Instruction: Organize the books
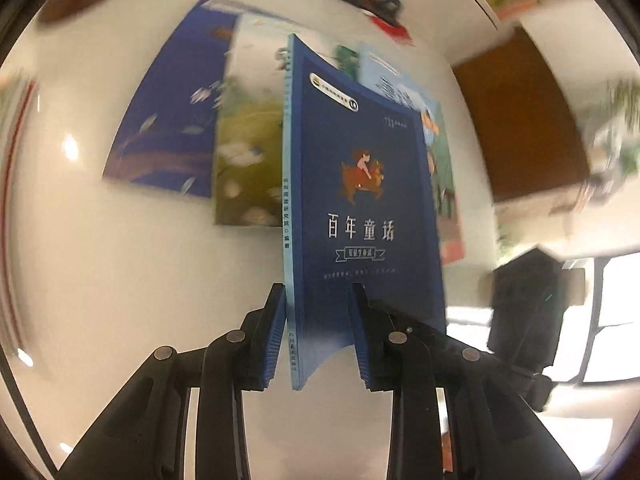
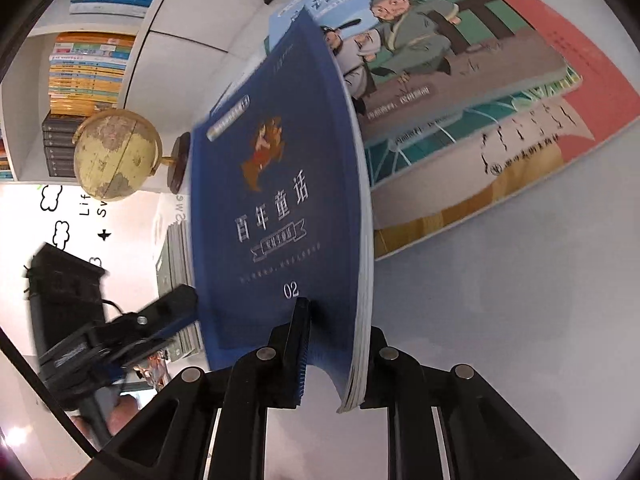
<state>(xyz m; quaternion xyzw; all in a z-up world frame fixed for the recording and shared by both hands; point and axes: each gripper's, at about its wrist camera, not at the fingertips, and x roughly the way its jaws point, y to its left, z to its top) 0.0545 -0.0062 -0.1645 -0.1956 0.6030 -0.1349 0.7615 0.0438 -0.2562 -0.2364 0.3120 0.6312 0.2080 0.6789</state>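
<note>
1. Nearest our left lens, the left claw (image 1: 318,320) pinches the bottom edge of a dark blue book (image 1: 360,208) close to its spine, one ribbed blue pad (image 1: 274,328) on each side and black plastic arms behind.
2. We see the book raised off the white table (image 1: 120,280), its soft matte cover bowed into a gentle curve, with a pale blue spine and silver lettering.
3. From the right camera, our right claw (image 2: 332,336) grips the same blue book (image 2: 276,208) at its open edge, where the white page block fans out in thin layers; the right finger is hidden behind the pages.
4. We see both claws narrow, clamped on the book from its two bottom corners; the left claw (image 2: 160,320) shows as a blurred black shape at that cover's far side.
5. Other flat, glossy paperbacks (image 1: 168,112) lie on the table beyond, overlapping in a loose row.
6. A stack of illustrated books (image 2: 460,80) rests on the smooth table (image 2: 520,300) just beside the lifted one.
7. A round yellowed globe (image 2: 116,152) on a dark wooden base stands near bookshelves (image 2: 88,60).
</note>
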